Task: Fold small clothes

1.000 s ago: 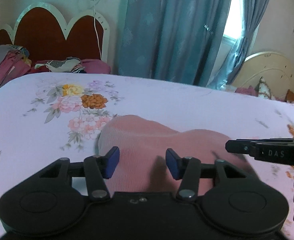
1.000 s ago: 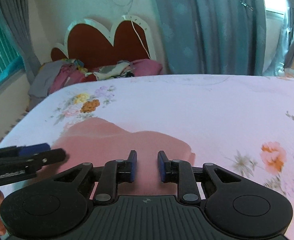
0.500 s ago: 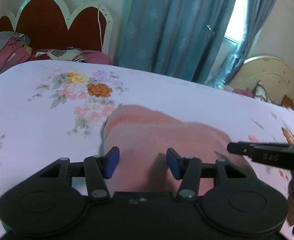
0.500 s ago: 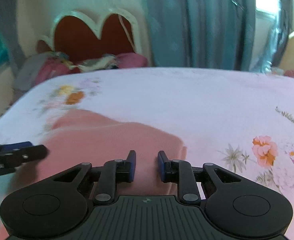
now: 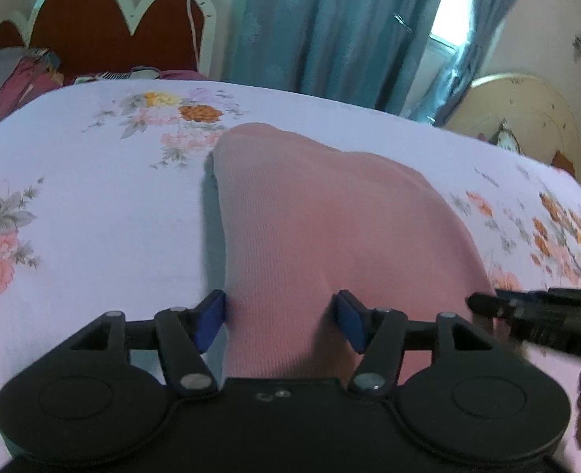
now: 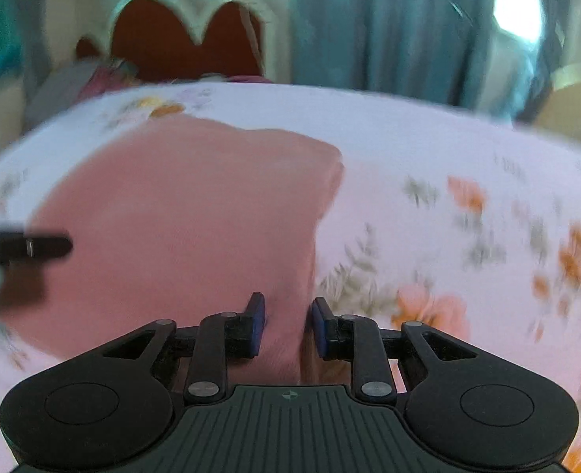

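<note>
Floral bedsheet [image 5: 93, 216], pink garment [image 5: 329, 216] flat, left gripper [image 5: 282, 319] opening over near edge

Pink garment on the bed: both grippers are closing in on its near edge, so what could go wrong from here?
1. The left gripper has its jaws opening over the pink garment. Nothing is pinched yet, so it may catch only the top layer.
2. The right gripper has a narrow gap at the garment's right edge and could pinch the floral sheet as well.
3. The right wrist view is blurred, so judging the edge there is unreliable.
</note>
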`<control>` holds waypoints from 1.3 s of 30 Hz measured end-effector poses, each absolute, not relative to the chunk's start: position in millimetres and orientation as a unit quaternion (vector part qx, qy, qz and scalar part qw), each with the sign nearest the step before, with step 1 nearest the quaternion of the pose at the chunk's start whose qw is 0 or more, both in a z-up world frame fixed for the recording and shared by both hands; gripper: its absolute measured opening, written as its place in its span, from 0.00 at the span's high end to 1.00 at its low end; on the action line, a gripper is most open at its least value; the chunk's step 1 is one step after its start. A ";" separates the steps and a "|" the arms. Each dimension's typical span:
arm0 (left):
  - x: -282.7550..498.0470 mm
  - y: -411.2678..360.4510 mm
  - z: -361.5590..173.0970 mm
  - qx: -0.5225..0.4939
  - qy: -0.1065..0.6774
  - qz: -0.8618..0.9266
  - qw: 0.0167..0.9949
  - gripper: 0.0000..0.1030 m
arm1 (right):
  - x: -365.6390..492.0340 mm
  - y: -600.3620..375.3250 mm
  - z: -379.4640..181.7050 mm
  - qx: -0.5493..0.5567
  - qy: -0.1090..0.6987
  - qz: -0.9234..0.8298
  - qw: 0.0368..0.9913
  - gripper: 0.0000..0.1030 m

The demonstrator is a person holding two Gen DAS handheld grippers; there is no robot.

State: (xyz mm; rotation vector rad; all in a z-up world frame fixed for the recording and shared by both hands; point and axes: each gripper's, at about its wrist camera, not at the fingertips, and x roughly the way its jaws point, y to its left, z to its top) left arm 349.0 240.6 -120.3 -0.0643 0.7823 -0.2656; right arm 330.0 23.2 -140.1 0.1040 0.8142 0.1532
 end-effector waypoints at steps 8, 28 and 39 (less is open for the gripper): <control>340.6 240.5 -131.9 -0.015 0.400 -0.117 0.909 0.23 | 314.2 38.0 -147.4 0.029 0.404 0.065 0.912 0.77; 320.1 224.0 -107.4 0.005 0.427 0.042 0.903 0.00 | 299.2 35.2 -122.5 0.038 0.406 0.078 0.910 0.72; 161.8 213.5 -20.9 -0.046 0.322 0.000 0.946 0.00 | 156.2 9.9 -47.8 0.025 0.316 0.144 0.937 0.28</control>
